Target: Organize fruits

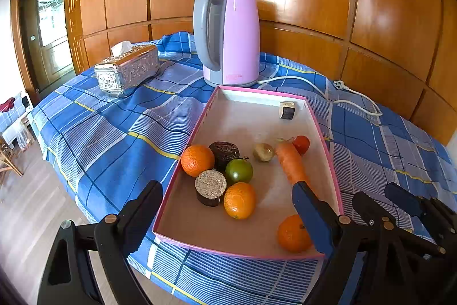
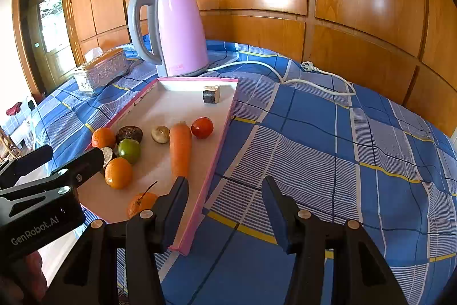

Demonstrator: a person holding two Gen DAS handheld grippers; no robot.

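Since neither gripper carries anything, I hold my left gripper spread wide over the pink tray, where the oranges cluster with the carrot; my right gripper gapes empty astride the tray's rim, probably poised for sorting.

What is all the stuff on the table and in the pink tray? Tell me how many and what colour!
Round oranges: three, orange, in tray.
Long carrot: one, orange, tray's right side.
Small tomato: one, red, beside carrot tip.
Round fruit: one, green, among oranges.
Shallow cardboard tray: one, pink-rimmed, on cloth.
Electric kettle: one, lilac and grey, behind tray.
Embossed tissue box: one, silver, left of kettle.
Checked tablecloth: one, blue.
Left gripper: black, open.
Right gripper: black, open.
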